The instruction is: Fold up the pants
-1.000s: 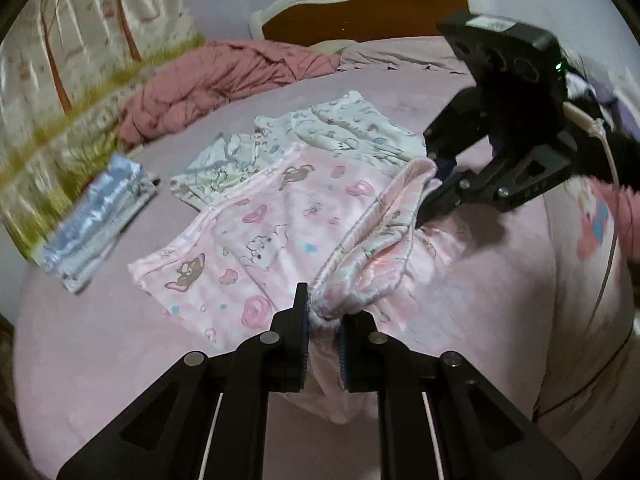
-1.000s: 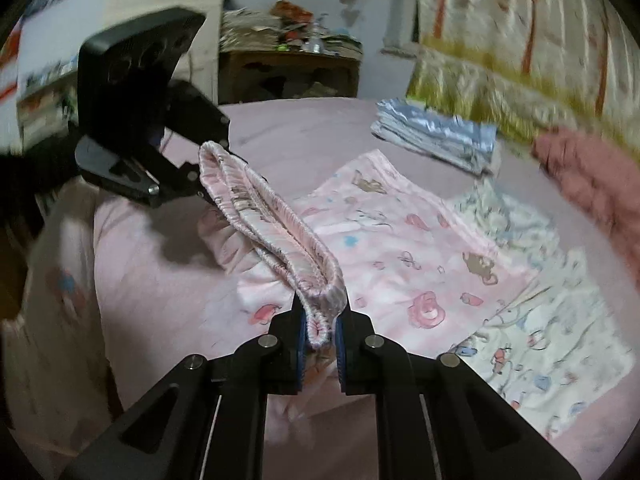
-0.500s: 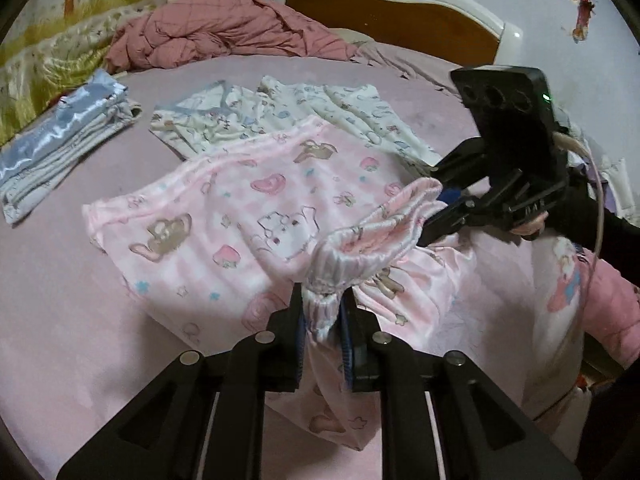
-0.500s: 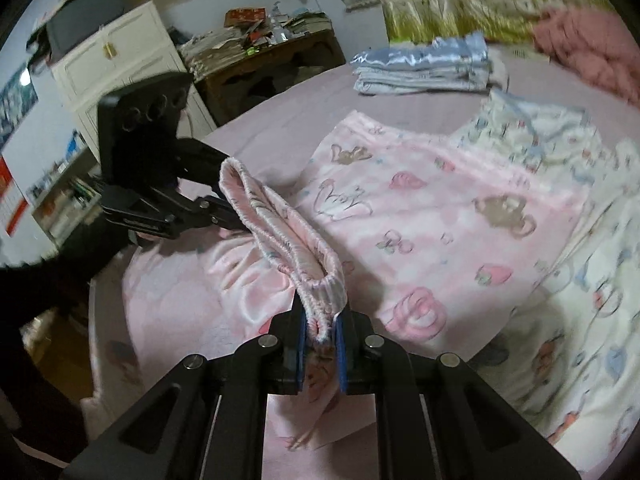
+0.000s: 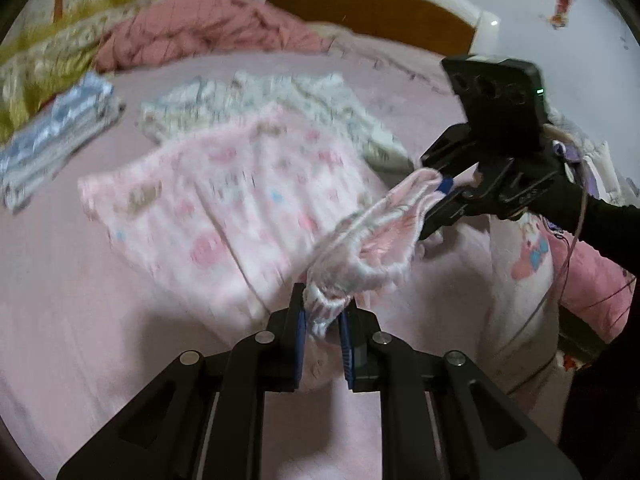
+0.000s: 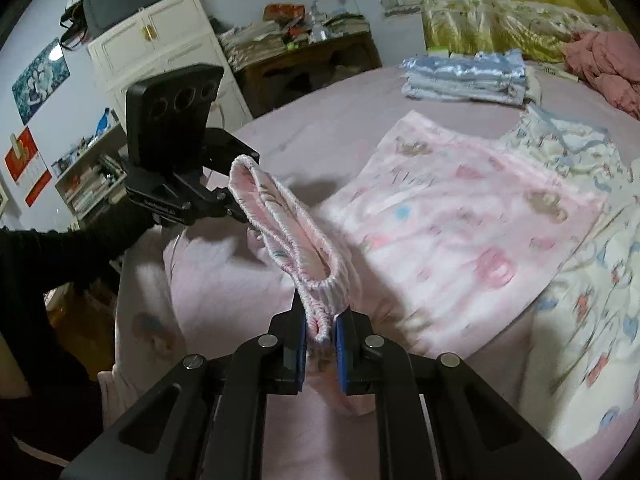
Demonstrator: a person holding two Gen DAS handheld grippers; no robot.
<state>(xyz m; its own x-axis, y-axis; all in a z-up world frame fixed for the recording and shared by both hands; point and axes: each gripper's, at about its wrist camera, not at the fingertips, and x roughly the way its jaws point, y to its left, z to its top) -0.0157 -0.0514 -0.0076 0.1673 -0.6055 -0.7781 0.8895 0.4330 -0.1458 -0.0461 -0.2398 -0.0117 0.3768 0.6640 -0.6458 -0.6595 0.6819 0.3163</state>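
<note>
Pink printed pants (image 5: 224, 200) lie spread on the pink bed, legs flat toward the left. Their elastic waistband (image 5: 372, 236) is lifted and stretched between both grippers. My left gripper (image 5: 322, 320) is shut on one end of the waistband. My right gripper (image 5: 434, 196) is shut on the other end, at the right of the left wrist view. In the right wrist view my right gripper (image 6: 320, 328) pinches the waistband (image 6: 280, 224), which runs up to my left gripper (image 6: 236, 208); the pants' legs (image 6: 460, 232) lie flat to the right.
White printed pants (image 6: 592, 264) lie under and beside the pink ones. A folded blue stack (image 6: 464, 76) sits near the bed's edge, a crumpled pink quilt (image 5: 208, 36) by the headboard (image 5: 372, 8). A white cabinet (image 6: 160, 44) and cluttered desk (image 6: 308, 52) stand past the bed.
Both grippers have lifted the waistband and carried it over the pants' legs. The views have swung and the bed is motion-blurred.
</note>
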